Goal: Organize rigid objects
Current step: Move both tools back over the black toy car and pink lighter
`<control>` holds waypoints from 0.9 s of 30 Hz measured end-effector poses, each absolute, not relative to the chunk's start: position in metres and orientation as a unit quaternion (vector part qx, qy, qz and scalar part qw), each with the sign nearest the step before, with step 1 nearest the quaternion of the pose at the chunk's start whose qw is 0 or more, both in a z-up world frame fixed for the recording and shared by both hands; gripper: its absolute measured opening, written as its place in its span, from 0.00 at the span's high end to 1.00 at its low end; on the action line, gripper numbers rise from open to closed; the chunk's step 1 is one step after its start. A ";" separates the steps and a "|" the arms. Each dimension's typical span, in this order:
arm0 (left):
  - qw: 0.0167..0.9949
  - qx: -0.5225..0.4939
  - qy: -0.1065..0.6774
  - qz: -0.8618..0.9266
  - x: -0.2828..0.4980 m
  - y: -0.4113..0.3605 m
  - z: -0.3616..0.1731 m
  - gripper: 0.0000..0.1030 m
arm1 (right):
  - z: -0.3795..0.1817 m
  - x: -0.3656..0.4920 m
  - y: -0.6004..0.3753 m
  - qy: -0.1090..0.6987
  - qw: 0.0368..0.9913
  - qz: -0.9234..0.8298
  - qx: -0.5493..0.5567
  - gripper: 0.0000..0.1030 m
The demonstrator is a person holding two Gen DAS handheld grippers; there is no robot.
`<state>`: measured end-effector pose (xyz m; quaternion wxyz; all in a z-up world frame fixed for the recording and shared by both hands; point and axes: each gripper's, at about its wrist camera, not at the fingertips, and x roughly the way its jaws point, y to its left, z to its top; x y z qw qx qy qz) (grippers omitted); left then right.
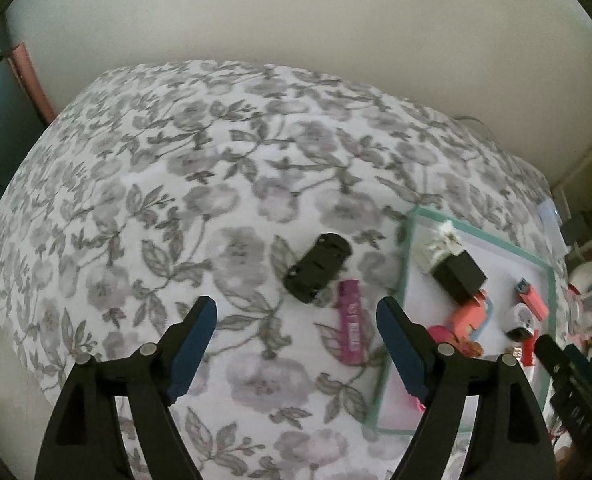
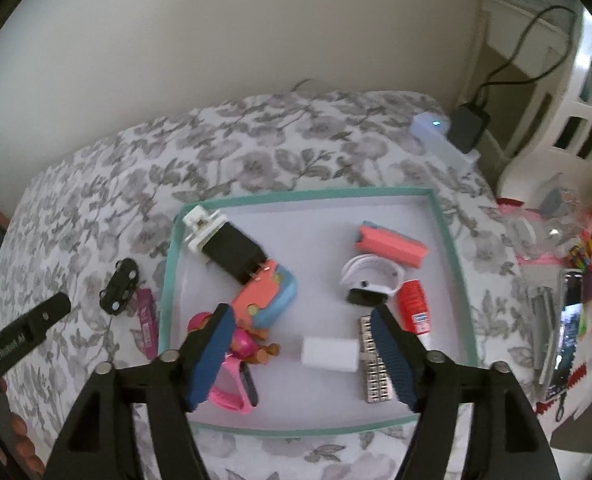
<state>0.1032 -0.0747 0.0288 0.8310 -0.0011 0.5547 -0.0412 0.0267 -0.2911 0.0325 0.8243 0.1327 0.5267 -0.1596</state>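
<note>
grey floral bedding [image 1: 200, 184] covered the bed, with a shallow teal-rimmed white tray [image 2: 447, 236] of small items on it. beside the tray lay a small black toy car [image 1: 316, 267] and a magenta rectangular stick [image 1: 351, 326]. both the left hand-held gripper [image 1: 296, 344] and the right hand-held gripper [image 2: 301, 354] gaped wide and empty, the right above a white block [image 2: 329, 354] in the tray.

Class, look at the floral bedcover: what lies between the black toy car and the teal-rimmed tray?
A purple stick-shaped item lies on the cover between the black toy car and the tray's left rim, clearest in the right wrist view.
</note>
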 end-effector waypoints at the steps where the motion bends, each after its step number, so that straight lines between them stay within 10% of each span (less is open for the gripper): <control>1: 0.831 -0.001 0.555 -0.039 0.104 -0.073 0.028 0.19 | 0.030 0.028 -0.288 0.528 0.824 -0.156 0.131 0.14; 4: 0.827 -0.001 0.562 -0.029 0.106 -0.069 0.021 0.05 | 0.025 0.031 -0.280 0.530 0.826 -0.147 0.124 0.12; 7: 0.825 0.001 0.565 -0.027 0.108 -0.068 0.018 0.05 | 0.021 0.033 -0.276 0.528 0.828 -0.143 0.120 0.00; 27: 0.839 -0.016 0.544 -0.022 0.123 -0.053 -0.001 0.01 | -0.002 0.044 -0.260 0.517 0.841 -0.102 0.124 0.00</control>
